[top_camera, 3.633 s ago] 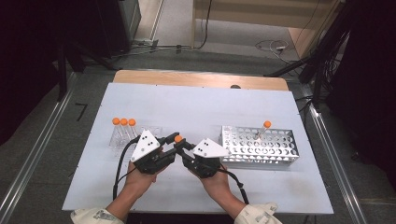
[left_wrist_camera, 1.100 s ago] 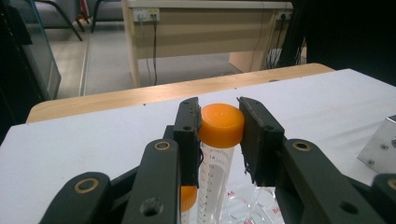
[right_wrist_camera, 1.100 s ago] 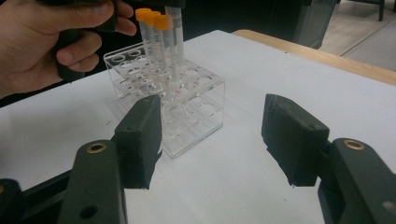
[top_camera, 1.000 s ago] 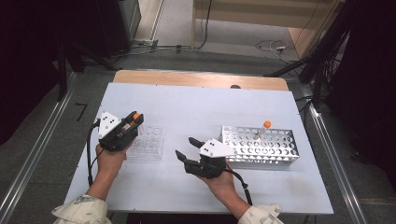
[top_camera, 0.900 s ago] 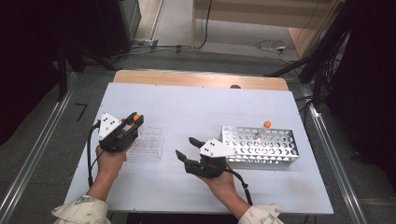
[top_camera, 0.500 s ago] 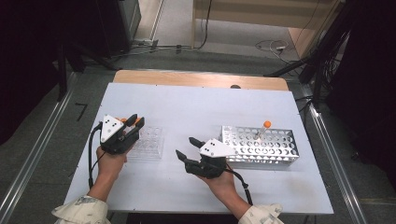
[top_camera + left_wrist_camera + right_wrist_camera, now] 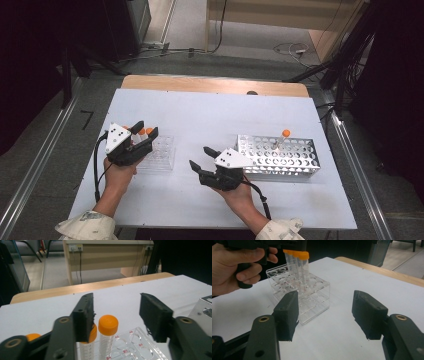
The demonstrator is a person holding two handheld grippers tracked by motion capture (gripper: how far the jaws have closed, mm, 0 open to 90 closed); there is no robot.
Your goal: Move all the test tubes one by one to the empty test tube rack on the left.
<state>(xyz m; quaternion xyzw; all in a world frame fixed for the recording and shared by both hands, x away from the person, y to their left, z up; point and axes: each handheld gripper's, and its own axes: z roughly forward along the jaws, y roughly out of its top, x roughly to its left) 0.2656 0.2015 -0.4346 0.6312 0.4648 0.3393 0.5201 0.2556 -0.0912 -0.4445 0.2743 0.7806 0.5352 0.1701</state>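
Orange-capped tubes (image 7: 108, 336) stand upright in the clear rack (image 7: 159, 153) just beneath the left tongs (image 7: 145, 134), whose jaws have just been opening, apparently releasing one. Right tongs (image 7: 202, 160) wait open, empty.

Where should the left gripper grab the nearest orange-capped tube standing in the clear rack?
Grip the orange-capped tube just under its cap, coming straight down from above: it stands upright in the clear rack, with another tube close beside it, so only the top is free.
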